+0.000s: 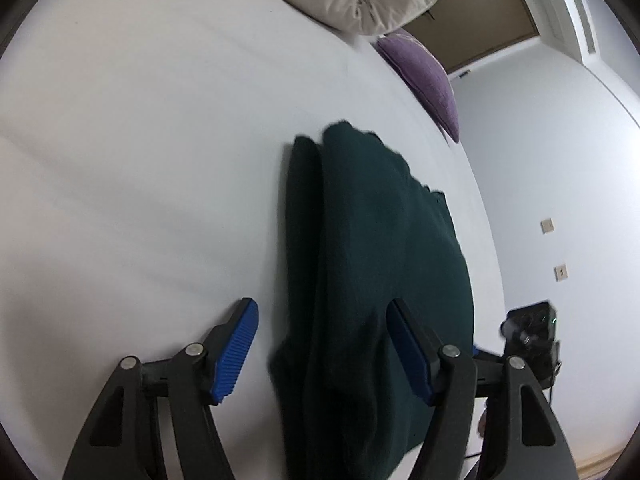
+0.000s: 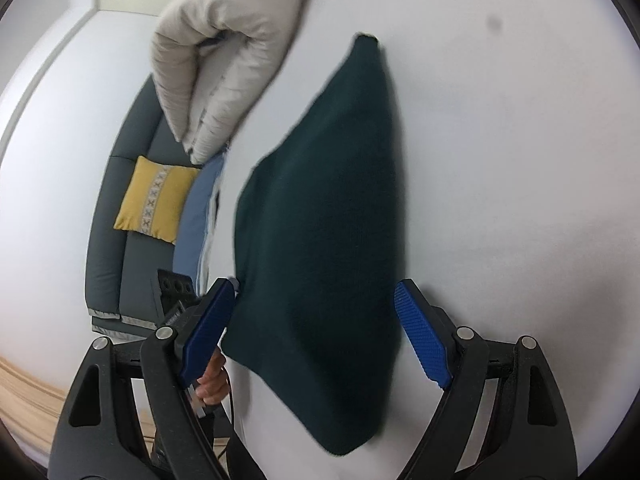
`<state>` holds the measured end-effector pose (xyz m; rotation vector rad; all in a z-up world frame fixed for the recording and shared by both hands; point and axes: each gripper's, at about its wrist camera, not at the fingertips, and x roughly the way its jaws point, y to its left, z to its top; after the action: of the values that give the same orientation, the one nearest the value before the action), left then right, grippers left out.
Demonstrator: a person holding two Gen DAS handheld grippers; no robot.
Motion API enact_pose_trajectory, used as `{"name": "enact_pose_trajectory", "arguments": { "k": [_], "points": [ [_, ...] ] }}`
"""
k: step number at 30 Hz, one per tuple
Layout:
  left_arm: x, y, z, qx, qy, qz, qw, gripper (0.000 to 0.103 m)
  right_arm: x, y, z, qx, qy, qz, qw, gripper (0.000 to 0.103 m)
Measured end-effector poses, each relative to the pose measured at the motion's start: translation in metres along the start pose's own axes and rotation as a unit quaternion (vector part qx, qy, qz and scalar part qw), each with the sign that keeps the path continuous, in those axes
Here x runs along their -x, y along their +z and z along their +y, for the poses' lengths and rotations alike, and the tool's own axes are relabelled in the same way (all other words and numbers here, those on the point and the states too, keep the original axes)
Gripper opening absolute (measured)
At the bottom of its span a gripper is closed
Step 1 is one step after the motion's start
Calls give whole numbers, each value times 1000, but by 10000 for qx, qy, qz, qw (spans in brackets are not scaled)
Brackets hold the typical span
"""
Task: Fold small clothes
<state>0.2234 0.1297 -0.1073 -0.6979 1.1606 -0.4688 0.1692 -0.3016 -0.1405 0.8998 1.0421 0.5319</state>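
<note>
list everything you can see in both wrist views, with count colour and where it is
folded garment: 1, dark green, on the bed between both grippers
bed sheet: 1, white, under the garment
duvet: 1, beige, bunched at the far end of the bed
cushion: 1, purple, at the bed's edge near the duvet
cushion on sofa: 1, yellow with a pale patterned stripe
sofa: 1, grey, beside the bed
wall plates: 2, cream, on the pale wall
door: 1, brown, far wall
left gripper: 1, black with blue pads, open over the garment
right gripper: 1, black with blue pads, open over the garment
</note>
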Motion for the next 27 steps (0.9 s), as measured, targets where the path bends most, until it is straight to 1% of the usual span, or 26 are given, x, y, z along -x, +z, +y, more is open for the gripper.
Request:
{"name": "enact_pose_trajectory", "arguments": {
  "k": [4, 5, 7, 10, 12, 13, 14, 16, 18, 19, 21, 24, 27],
  "points": [
    [-12, 14, 8, 241, -206, 71, 9995, 70, -11, 4, -11, -174, 102, 110, 9997, 75],
    [-13, 15, 9, 273, -235, 91, 9993, 70, -14, 5, -12, -207, 104, 123, 9997, 73],
    [-16, 18, 8, 279, -264, 128, 9992, 69, -18, 7, -12, -187, 98, 156, 9997, 73],
    [-20, 20, 6, 313, -287, 189, 9989, 69, -29, 7, -10, -92, -52, 238, 9997, 71],
    [-21, 22, 5, 358, -308, 224, 9986, 67, -38, 8, -7, -46, -208, 291, 9993, 67],
    [-21, 22, 4, 348, -279, 261, 9987, 60, -40, 7, -6, -36, -248, 295, 9993, 66],
    [-23, 22, 2, 337, -255, 307, 9986, 50, -41, 7, -4, -30, -303, 284, 9991, 62],
    [-29, 20, 0, 347, -242, 399, 9983, 40, -43, 6, -3, -17, -373, 246, 9990, 57],
    [-29, 18, -3, 287, -172, 334, 9989, 33, -42, 3, -1, 21, -436, 172, 9989, 50],
    [-27, 17, -6, 278, -143, 278, 9991, 30, -40, 1, 1, 58, -461, 137, 9988, 49],
    [-23, 15, -11, 214, -62, 194, 9996, 27, -35, -3, 7, 171, -557, 69, 9983, 44],
    [-11, 8, -27, 61, 30, 99, 9999, 25, -29, -7, 29, 434, -687, -27, 9967, 41],
    [3, -5, -50, -237, 58, 87, 9997, 25, -10, -24, 51, 700, -760, -94, 9946, 41]
  ]
}}
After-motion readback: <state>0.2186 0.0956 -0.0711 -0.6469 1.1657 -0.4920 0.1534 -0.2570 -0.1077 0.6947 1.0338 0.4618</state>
